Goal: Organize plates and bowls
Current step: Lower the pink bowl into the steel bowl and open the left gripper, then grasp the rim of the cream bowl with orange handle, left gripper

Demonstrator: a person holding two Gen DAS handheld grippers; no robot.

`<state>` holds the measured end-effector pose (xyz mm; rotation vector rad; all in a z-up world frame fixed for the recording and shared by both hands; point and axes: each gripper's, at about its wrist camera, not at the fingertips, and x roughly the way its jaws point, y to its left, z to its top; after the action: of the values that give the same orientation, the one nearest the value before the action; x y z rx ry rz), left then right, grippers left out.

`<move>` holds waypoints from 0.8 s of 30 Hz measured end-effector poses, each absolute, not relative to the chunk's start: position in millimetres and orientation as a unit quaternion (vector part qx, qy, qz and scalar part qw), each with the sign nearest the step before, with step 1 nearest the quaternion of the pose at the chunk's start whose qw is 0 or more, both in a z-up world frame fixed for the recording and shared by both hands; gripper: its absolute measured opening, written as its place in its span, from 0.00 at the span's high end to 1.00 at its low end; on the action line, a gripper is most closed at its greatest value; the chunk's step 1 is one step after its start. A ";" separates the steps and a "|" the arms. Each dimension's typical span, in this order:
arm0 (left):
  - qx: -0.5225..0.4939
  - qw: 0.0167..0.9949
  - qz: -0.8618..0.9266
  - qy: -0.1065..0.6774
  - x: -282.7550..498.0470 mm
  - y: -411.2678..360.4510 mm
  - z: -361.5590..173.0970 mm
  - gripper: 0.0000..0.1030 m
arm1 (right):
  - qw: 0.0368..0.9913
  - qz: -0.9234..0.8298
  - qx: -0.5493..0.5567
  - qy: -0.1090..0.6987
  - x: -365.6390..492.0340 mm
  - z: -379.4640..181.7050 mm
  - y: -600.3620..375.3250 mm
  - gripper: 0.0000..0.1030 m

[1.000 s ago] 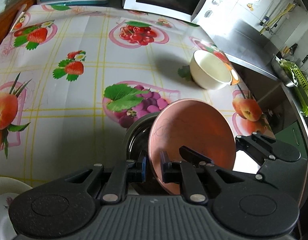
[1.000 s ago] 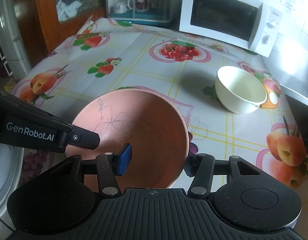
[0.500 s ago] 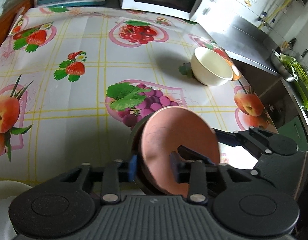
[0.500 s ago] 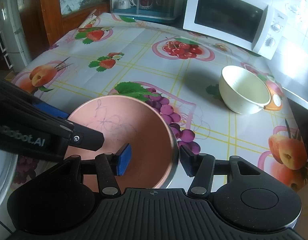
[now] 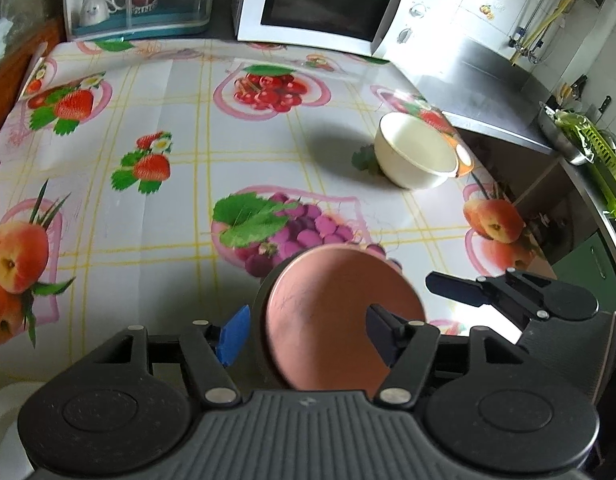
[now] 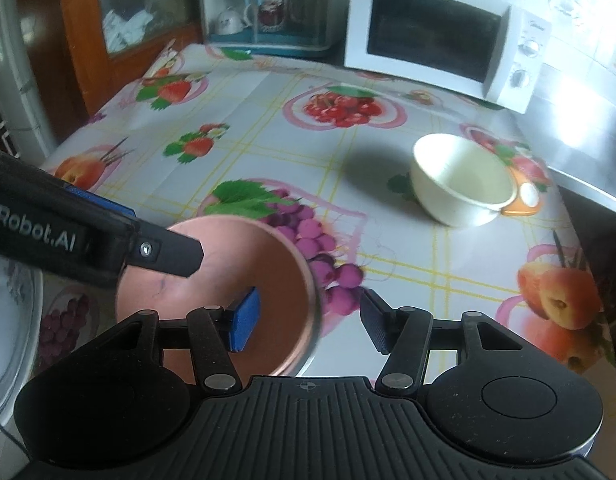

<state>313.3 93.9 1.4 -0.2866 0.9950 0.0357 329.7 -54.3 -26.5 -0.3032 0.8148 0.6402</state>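
Both grippers, left gripper (image 5: 308, 334) and right gripper (image 6: 309, 322), are opening, apparently clear of the pink bowl (image 6: 212, 280).

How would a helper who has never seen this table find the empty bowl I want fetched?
Start at the white microwave at the table's far end. In front of it, near the table's right edge, stands the cream ceramic bowl. Unlike the pink bowl between the grippers, it stands alone.

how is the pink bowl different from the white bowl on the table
The pink bowl sits between both grippers' fingers near the table's front edge; the white bowl stands alone farther back, toward the microwave. The pink bowl looks wider and shallower, the white bowl deeper. Both look empty.
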 end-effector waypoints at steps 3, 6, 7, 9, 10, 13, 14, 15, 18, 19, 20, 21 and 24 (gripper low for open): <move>-0.136 0.874 0.011 0.466 324.8 90.5 8.5 0.36 | 0.865 0.293 -0.135 0.385 342.3 -19.2 -64.4 0.45; -0.138 0.878 0.007 0.458 341.7 87.8 14.3 0.36 | 0.874 0.273 -0.131 0.380 358.2 -12.7 -74.1 0.45; -0.139 0.879 0.006 0.457 348.6 87.3 15.5 0.36 | 0.877 0.265 -0.131 0.378 364.5 -11.1 -77.9 0.45; -0.142 0.879 0.007 0.455 363.4 86.2 17.1 0.36 | 0.883 0.250 -0.129 0.375 378.8 -8.8 -85.4 0.45; -0.144 0.879 0.006 0.454 371.4 85.5 17.8 0.36 | 0.885 0.244 -0.126 0.375 385.5 -8.6 -89.0 0.45; -0.146 0.879 0.005 0.454 394.2 84.0 17.6 0.36 | 0.893 0.219 -0.115 0.375 411.0 -7.6 -101.7 0.45; -0.145 0.879 0.003 0.454 402.2 83.5 17.2 0.36 | 0.896 0.209 -0.109 0.376 420.6 -7.7 -106.2 0.45; -0.143 0.879 0.002 0.455 411.5 82.5 16.2 0.36 | 0.899 0.200 -0.103 0.377 430.3 -8.1 -110.5 0.45; -0.135 0.879 0.003 0.457 436.2 80.5 12.6 0.38 | 0.904 0.179 -0.085 0.379 457.5 -9.6 -120.8 0.45; -0.132 0.880 0.003 0.457 444.3 79.5 11.0 0.38 | 0.905 0.174 -0.081 0.380 466.4 -10.3 -123.1 0.45; -0.132 0.879 0.002 0.458 452.2 79.0 9.2 0.38 | 0.906 0.169 -0.077 0.380 473.4 -11.2 -124.5 0.45; -0.133 0.878 0.001 0.459 459.1 78.5 7.3 0.38 | 0.907 0.164 -0.073 0.381 479.6 -12.2 -125.3 0.45; -0.138 0.875 -0.006 0.463 479.9 76.6 -0.2 0.39 | 0.905 0.158 -0.060 0.390 501.1 -18.4 -129.1 0.45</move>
<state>479.9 76.6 -0.2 -0.2883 0.9674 -0.0119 501.1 -129.1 -18.4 -0.1246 0.8058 0.3271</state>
